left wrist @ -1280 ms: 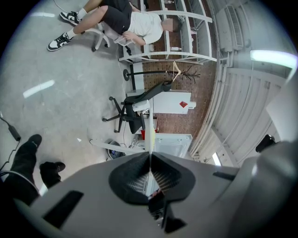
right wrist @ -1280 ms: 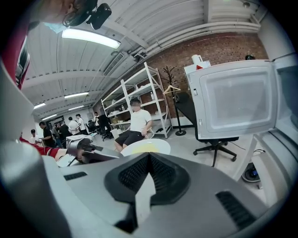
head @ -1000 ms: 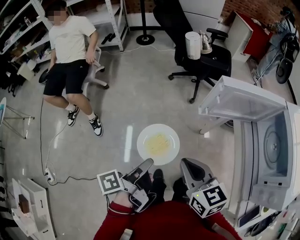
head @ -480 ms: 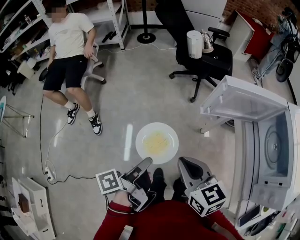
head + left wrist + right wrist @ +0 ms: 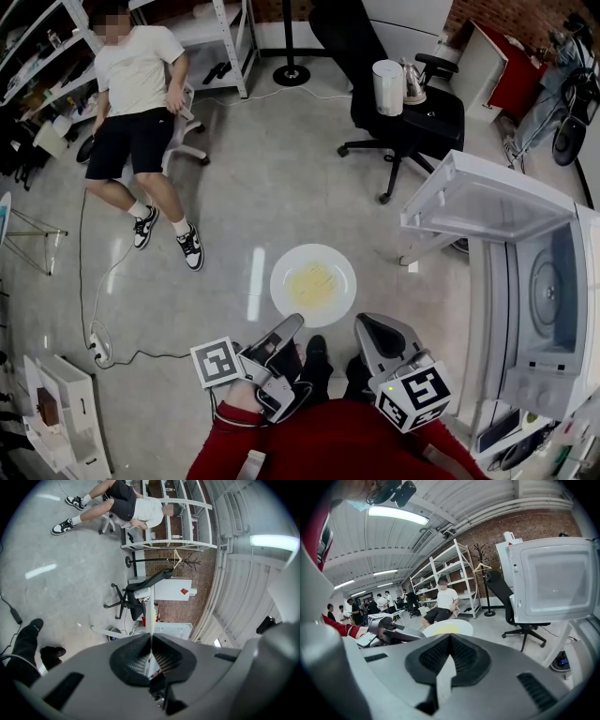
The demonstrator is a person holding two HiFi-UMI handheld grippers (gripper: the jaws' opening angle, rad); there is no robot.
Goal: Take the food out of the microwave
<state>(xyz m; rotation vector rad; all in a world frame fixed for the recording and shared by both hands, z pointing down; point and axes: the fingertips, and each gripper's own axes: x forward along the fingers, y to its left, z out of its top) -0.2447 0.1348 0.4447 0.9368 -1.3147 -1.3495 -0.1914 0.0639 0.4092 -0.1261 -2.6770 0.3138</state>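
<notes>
From where I stand, the person has the white plate [image 5: 284,270] carried between both tools, level and out in the open above the grey floor [image 5: 281,169], to the left of the microwave [image 5: 553,375] and well clear of its cavity. The left gripper [image 5: 290,328] is clamped on the plate's near-left rim; along its own jaws the plate runs away edge-on as a thin pale line pinched between the ribbed pads, with no gap on either side. The right gripper [image 5: 371,328] bites the near-right rim the same way, its jaws closed tight on the edge of the dish. A patch of yellowish food [image 5: 316,284] lies spread across the middle of the plate. The microwave door [image 5: 487,202] hangs swung wide open toward the room, and inside only the round glass turntable [image 5: 547,292] shows. Further off, a black office chair [image 5: 405,127] has a white jug [image 5: 386,88] standing on its seat, and a seated person [image 5: 139,89] in a pale shirt and dark shorts lounges by the metal shelving [image 5: 230,37].
</notes>
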